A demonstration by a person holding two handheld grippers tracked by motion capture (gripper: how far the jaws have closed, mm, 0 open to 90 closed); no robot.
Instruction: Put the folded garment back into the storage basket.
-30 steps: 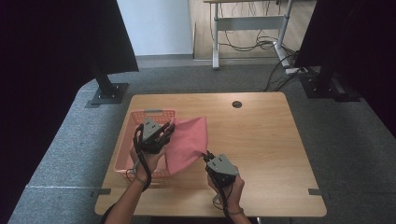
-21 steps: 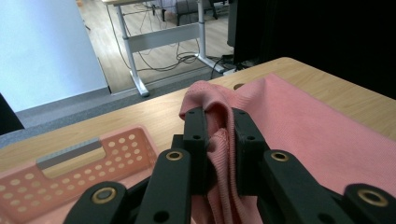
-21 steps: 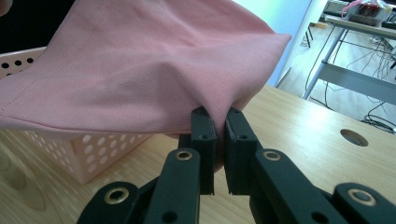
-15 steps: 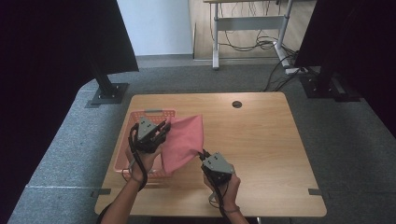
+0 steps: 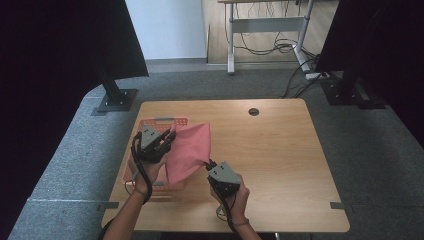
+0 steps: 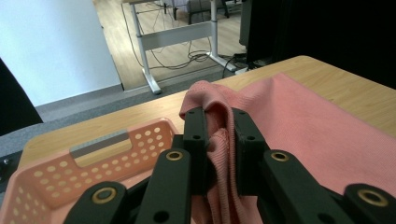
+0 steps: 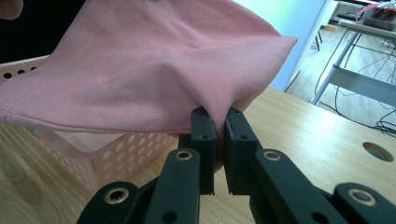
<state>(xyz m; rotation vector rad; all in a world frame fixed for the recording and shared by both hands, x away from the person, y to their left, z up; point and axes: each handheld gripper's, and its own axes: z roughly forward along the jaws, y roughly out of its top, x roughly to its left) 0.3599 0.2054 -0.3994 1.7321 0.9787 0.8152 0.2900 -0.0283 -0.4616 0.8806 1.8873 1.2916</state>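
Note:
A pink cloth (image 5: 187,147) hangs stretched between my two grippers above the left half of the table. My left gripper (image 5: 170,136) is shut on its upper left corner, over the pink basket (image 5: 165,121); in the left gripper view the cloth (image 6: 299,126) is bunched between the jaws of that gripper (image 6: 219,114). My right gripper (image 5: 210,164) is shut on the lower right edge, nearer the table's front; in the right gripper view the cloth (image 7: 154,70) spreads above the jaws of that gripper (image 7: 219,114), pinched between them.
The pink perforated basket (image 6: 93,163) stands at the table's left edge, partly under the cloth. A round cable hole (image 5: 254,111) lies near the wooden table's (image 5: 290,165) far edge. Black stands and a desk frame with cables are on the floor beyond.
Both grippers and the cloth have shifted slightly to the left and a little nearer the front; the grips are unchanged.

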